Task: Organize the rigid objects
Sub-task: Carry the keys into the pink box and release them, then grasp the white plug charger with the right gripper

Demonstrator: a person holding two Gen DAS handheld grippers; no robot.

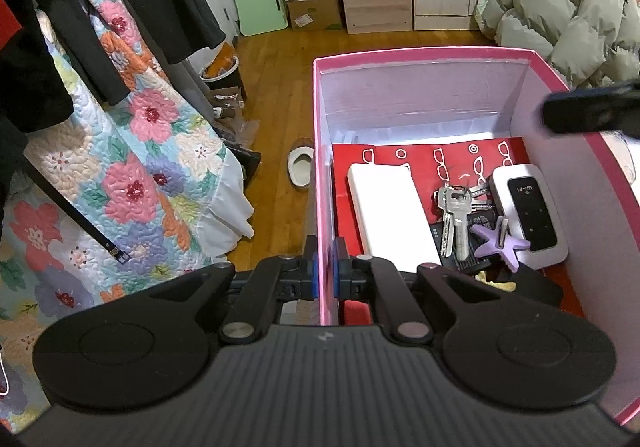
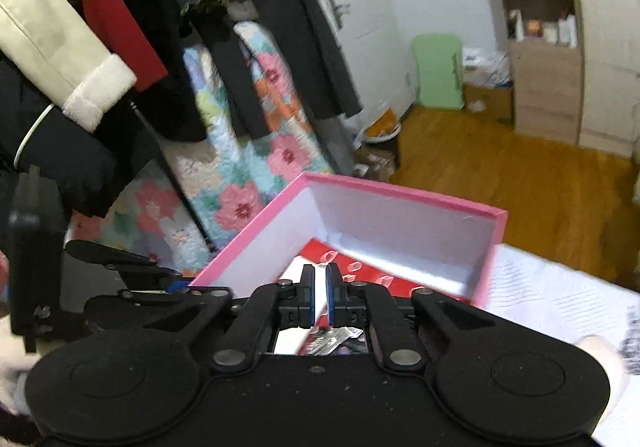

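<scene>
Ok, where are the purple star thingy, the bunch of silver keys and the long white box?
purple star-shaped piece (image 1: 500, 241): left wrist view, its centre.
bunch of silver metal keys (image 1: 454, 215): left wrist view, key blades.
long white rectangular box (image 1: 390, 215): left wrist view, top face.

Both handheld grippers were basically the same matte black plastic rig.

The left gripper (image 1: 324, 267) had blue pads (image 1: 313, 274) on its fingers, silver pivot pins on the linkage arms, two big round discs near the camera, and a ribbed grey body with a tiny light logo. The right gripper (image 2: 319, 297) had the same blue pads (image 2: 307, 301), silver pins and discs, plus a dusty smooth black body with one small screw.
</scene>
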